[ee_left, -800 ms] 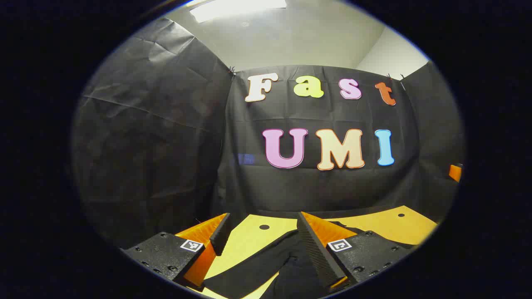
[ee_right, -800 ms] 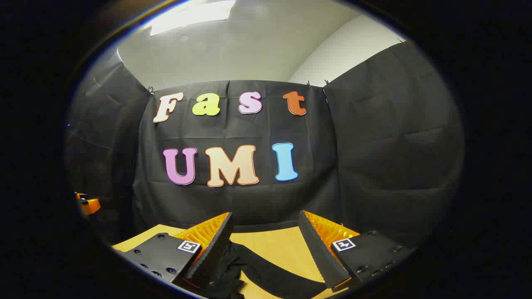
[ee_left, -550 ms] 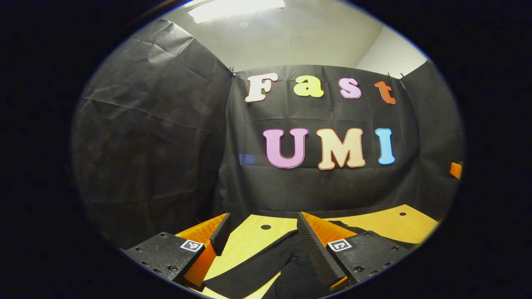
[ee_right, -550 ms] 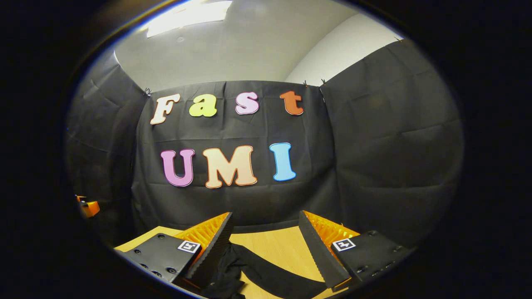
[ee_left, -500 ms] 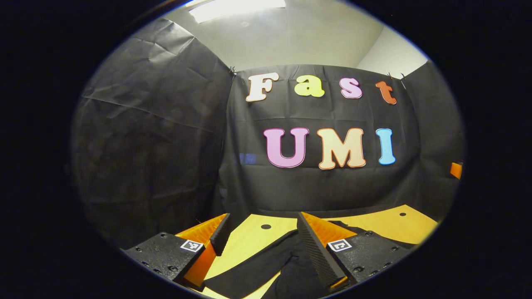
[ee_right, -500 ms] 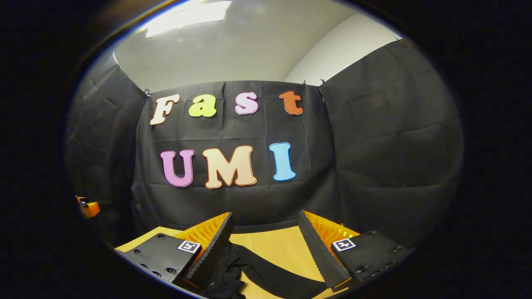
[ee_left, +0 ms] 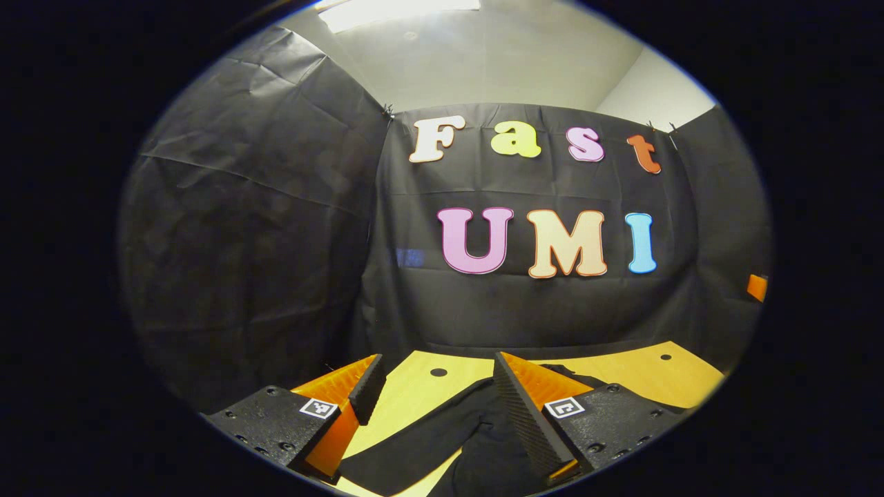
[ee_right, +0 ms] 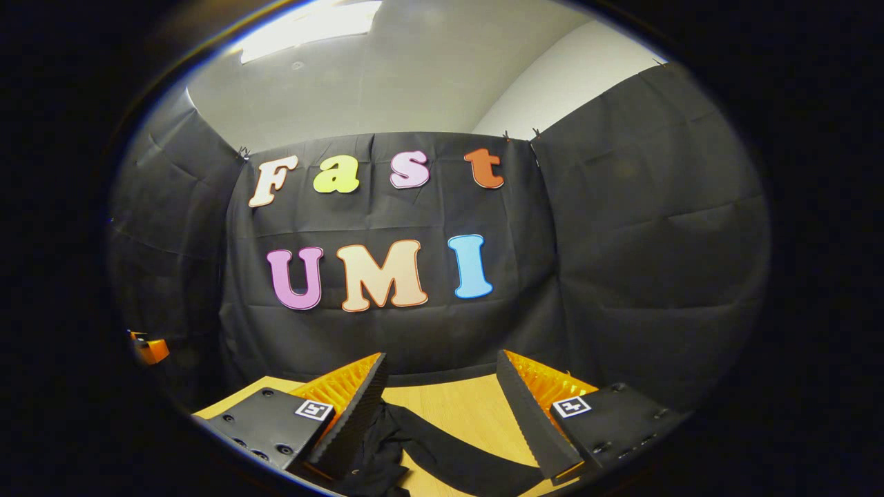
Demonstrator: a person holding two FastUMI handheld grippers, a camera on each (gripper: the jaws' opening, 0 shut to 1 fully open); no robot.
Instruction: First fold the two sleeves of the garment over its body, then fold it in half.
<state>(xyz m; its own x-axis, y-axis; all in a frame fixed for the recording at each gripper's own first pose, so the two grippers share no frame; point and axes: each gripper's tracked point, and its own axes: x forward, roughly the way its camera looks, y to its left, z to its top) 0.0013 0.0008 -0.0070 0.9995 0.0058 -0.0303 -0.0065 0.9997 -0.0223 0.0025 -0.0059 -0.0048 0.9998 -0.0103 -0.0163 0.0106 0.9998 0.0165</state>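
— Both tools spread wide? 
— Yes. Left tool (ee_left: 435,407) and right tool (ee_right: 442,407) gape above the table (ee_left: 642,376), gripping nothing. 
— Where's the garment (ee_left: 442,442)? 
— Flat on the table, one black sleeve (ee_right: 463,455) running between the right tool's fingers.

Left tool (ee_left: 435,386): two wedge-shaped fingers, orange ribbed sides, black serrated pads (ee_left: 525,421), textured black mounting blocks with dark screws, a small square black-and-white marker on each block. Right tool (ee_right: 442,386): same build, orange ribbed wedges, black toothed pads (ee_right: 535,417), screws, square markers
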